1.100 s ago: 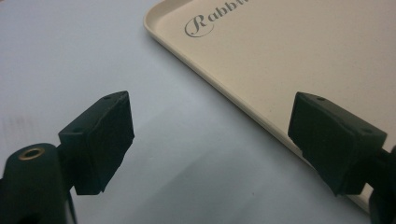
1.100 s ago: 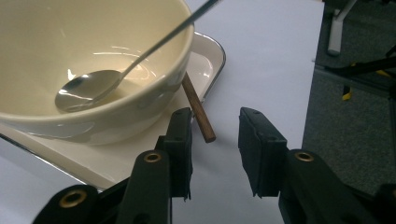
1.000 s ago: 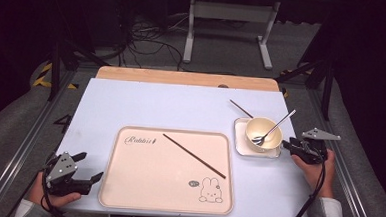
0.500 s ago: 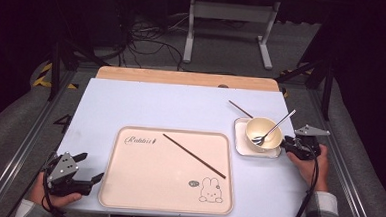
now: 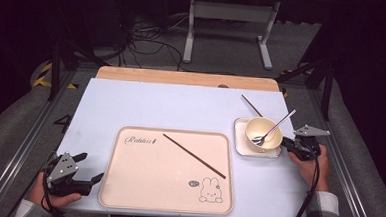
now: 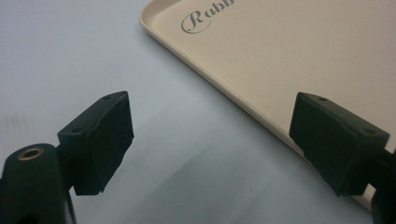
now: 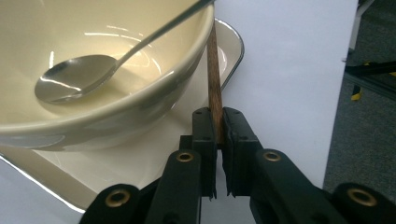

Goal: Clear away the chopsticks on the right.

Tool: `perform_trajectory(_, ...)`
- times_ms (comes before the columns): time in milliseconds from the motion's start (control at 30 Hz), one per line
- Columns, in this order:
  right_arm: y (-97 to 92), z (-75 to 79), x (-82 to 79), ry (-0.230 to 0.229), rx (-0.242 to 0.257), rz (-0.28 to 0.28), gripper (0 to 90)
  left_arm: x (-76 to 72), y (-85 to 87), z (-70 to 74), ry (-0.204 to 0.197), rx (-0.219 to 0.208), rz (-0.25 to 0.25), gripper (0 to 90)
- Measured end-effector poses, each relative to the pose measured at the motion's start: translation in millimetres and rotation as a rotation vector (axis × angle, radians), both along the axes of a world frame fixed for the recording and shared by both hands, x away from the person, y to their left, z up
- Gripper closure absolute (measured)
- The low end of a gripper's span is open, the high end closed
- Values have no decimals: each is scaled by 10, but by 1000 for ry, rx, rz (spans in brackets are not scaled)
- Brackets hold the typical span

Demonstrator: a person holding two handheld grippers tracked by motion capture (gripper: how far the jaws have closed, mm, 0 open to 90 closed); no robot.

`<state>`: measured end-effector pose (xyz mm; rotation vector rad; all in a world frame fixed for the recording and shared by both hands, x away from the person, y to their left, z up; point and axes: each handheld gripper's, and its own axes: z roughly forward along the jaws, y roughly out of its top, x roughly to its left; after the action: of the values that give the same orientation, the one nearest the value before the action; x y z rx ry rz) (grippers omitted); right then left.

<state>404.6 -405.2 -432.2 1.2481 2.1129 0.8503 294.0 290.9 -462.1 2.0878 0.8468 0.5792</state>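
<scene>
The right gripper (image 7: 217, 140) has just been closing, and its jaws now pinch the near end of a brown chopstick (image 7: 214, 79) that runs away from them past the side of the bowl (image 7: 116, 98). In the high view this chopstick (image 5: 251, 105) shows beyond the bowl (image 5: 267, 140), on the table (image 5: 146, 106). The bowl sits on a small white plate (image 5: 239, 140) and holds a metal spoon (image 5: 274, 128) whose handle leans out over the rim. The right gripper (image 5: 292, 143) lies just right of the plate. A second chopstick (image 5: 193, 155) lies diagonally on the cream tray (image 5: 126, 195). The left gripper (image 6: 210, 144) rests near the tray's left edge, jaws spread wide over bare table, gripping nothing.
</scene>
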Motion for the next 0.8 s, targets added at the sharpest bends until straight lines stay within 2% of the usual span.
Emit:
perform_trajectory(200,-61,64,-50,-35,32,-51,850,-3,-3,5,-3,4,-4,144)
perform_trajectory(567,-271,277,-194,-126,147,-173,851,2,3,7,-5,2,4,144)
perform_trajectory(800,-325,418,-286,-191,198,-209,850,-6,6,10,-6,-3,5,144)
